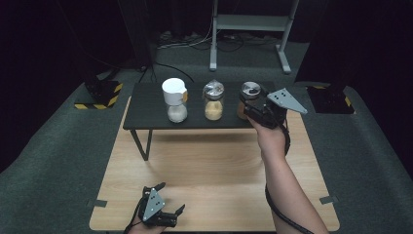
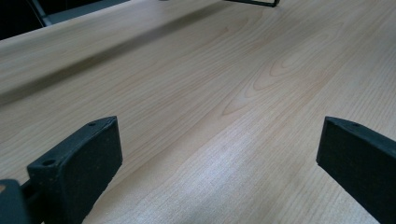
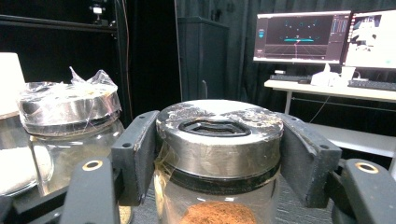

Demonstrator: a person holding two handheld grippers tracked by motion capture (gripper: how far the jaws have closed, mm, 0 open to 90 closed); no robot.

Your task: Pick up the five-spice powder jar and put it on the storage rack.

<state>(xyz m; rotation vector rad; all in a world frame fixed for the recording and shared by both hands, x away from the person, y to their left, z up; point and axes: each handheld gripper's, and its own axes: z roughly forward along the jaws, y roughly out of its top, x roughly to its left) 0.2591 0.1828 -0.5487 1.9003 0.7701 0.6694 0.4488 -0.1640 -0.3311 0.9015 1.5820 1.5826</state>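
Right, three jars in a row on the dark little shelf (image 1: 146, 119) that stands on my counter (image 1: 214, 195), and I count them from my right tongs (image 3: 219, 154) outward. The jar with brown powder (image 3: 219, 154) sits squarely between my right tongs' two black jaws, pads pressed against its steel lid on both sides, pinching it just under the rim. One steel lid here, with clear film wrinkled over it and a dark recessed slot in the top. In the high view those same tongs (image 1: 253, 109) sit at the shelf's right end, wrapped around that jar.

Just beside my grip comes the middle jar (image 3: 70, 130), also one steel lid under crumpled film, with tan grains inside as the high view shows (image 1: 213, 102). Beyond that, farthest from my right tongs, is the white-lidded jar (image 1: 175, 100) holding pale powder. So that's two steel lids, one white lid.

My left tongs (image 1: 163, 204) rest low at the near edge of the counter, well apart from all three jars, jaws spread wide with bare pale wood between them. Two monitors (image 3: 301, 37) glow behind the gripped jar.
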